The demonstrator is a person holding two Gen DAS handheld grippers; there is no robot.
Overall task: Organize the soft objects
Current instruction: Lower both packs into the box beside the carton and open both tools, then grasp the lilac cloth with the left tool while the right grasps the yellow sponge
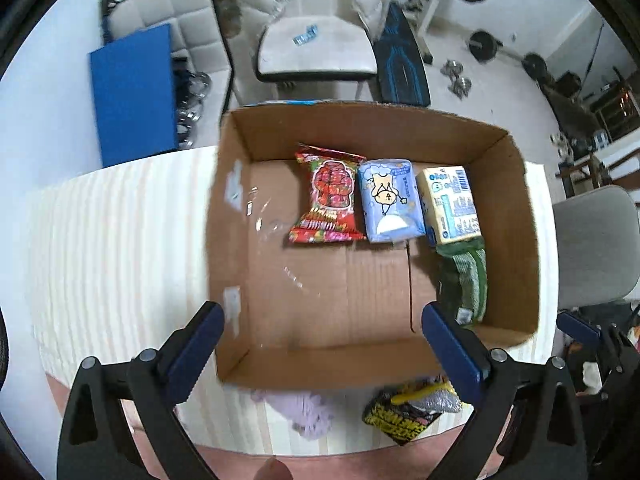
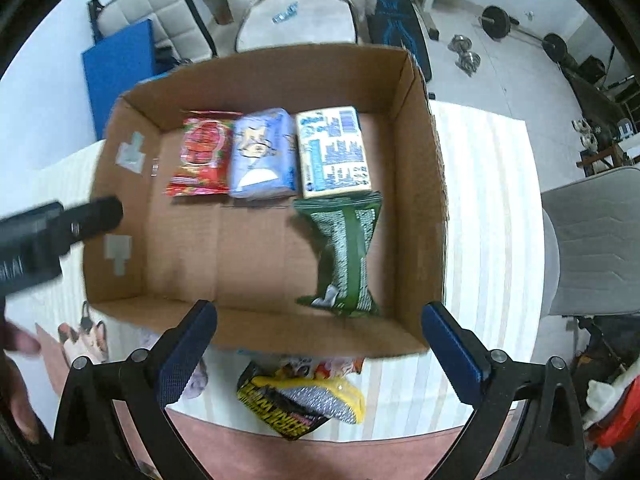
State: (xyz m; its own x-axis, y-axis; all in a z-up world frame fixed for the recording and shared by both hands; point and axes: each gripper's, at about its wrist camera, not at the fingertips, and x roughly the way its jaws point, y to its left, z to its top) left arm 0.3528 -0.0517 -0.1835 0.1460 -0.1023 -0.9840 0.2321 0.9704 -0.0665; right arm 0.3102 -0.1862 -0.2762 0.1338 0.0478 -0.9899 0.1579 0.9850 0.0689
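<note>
- My left gripper (image 1: 324,344): jaws wide apart, nothing between them, poised over the near wall of the cardboard box (image 1: 516,240).
- My right gripper (image 2: 320,344): jaws likewise spread and empty, above the near wall of the box (image 2: 420,184).
- Red snack packet (image 1: 328,196): flat on the box floor by the far wall, long axis running near to far.
- Blue tissue pack (image 1: 390,200): just beside the red packet on its right, same orientation.
- Pale yellow pack with blue print (image 1: 452,204): right of the blue pack, near the right wall, long axis near to far.
- Green packet (image 2: 348,256): lying lengthwise along the right wall, its far end touching the yellow pack (image 2: 334,148).
- Black-and-yellow packet (image 2: 300,400): outside the box on the striped table (image 2: 480,200), just beyond the near wall, tilted.
- Lilac soft item (image 1: 304,412): on the table, left of the black-and-yellow packet (image 1: 408,412); blurred.
- Grey chair (image 2: 596,240): at the table's right edge.
- Blue board (image 1: 132,92): standing beyond the table, left.
- Barbell weights (image 2: 496,20): on the floor, far right.
</note>
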